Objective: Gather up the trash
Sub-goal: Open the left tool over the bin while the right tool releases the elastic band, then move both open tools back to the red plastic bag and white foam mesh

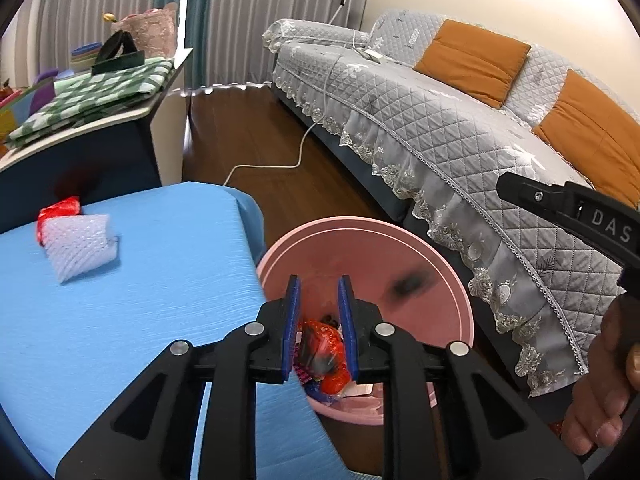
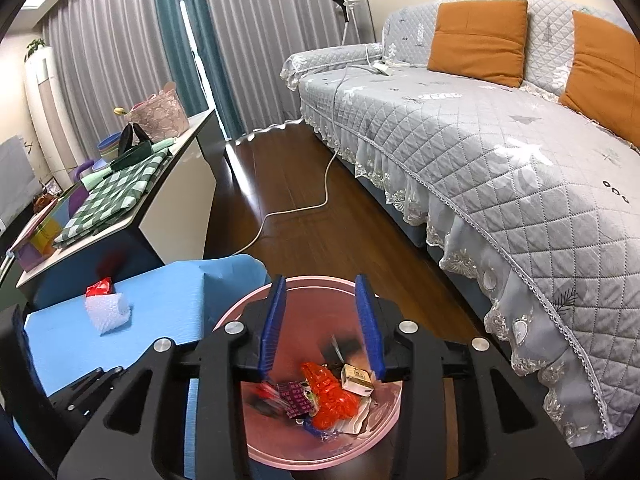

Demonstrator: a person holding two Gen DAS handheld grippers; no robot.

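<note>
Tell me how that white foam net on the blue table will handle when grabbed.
The white foam net looks like open mesh sleeve, so probably very light and squashy; pads should sink in. It lies flat, unlikely to roll. It touches the red wrapper, which may shift too.

Black tongs (image 1: 319, 300), blue pads (image 1: 291, 320), silver rivets

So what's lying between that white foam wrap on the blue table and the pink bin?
Only bare blue tabletop, seen in both wrist views. The white foam wrap lies apart from the pink bin, a red wrapper behind it.
</note>
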